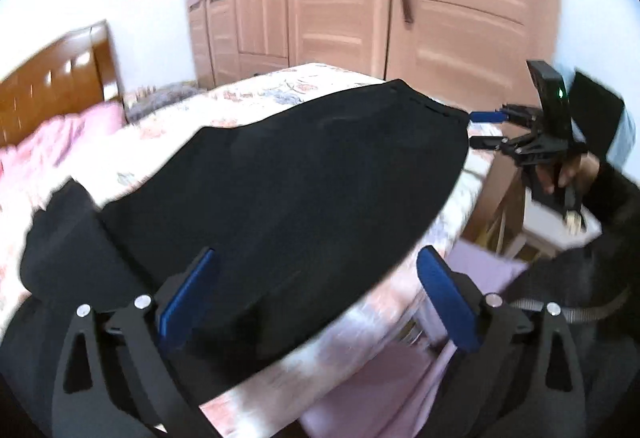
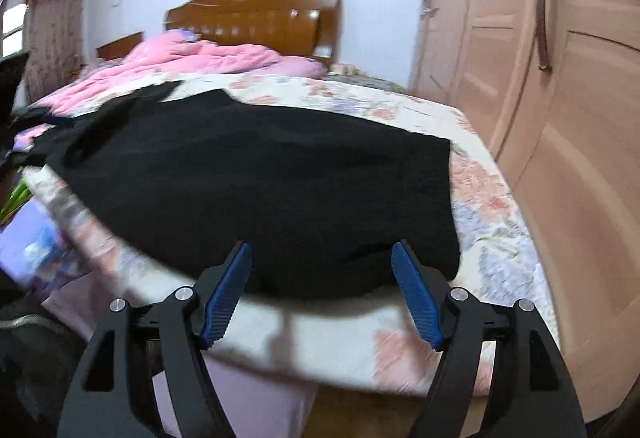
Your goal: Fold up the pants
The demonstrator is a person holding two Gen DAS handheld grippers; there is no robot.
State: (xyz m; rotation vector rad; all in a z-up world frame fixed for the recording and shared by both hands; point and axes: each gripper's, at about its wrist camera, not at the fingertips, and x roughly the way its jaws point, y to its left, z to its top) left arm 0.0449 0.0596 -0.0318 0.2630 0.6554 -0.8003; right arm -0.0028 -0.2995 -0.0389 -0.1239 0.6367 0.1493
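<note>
Both grippers, left [image 1: 316, 294] and right [image 2: 322, 290], are held wide open with nothing gripped. Black pants [image 2: 260, 190] are spread just ahead of the fingertips on the floral bedspread [image 2: 488, 198]. Soft, limp, light cloth is judged; edges or corners should be pinched.

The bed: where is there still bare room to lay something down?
Free: the floral bedspread between the black pants and the wardrobe, and the strip at the near edge. Crowded: the pink bedding by the headboard.
</note>
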